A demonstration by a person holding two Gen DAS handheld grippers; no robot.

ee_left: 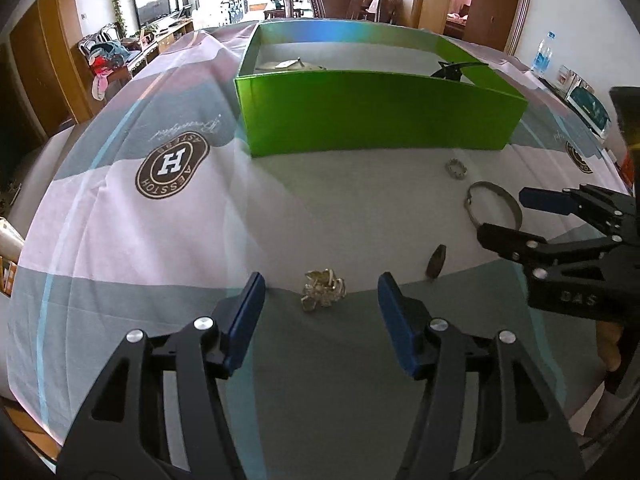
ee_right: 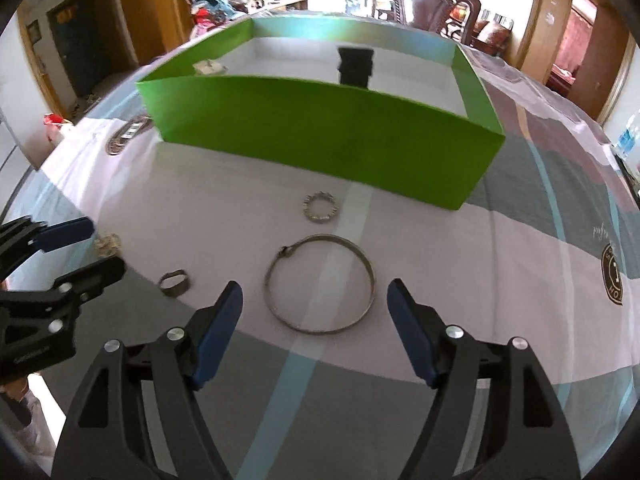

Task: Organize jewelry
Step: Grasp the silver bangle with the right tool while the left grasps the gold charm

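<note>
there, bangle (ee_right: 320, 284) beyond parted right gripper (ee_right: 316, 312)

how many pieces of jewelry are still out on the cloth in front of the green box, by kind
Bangle: 1
Small studded ring: 1
Dark band ring: 1
Silvery cluster piece: 1
Total: 4 on the cloth; what lies inside the green box is not counted.
</note>
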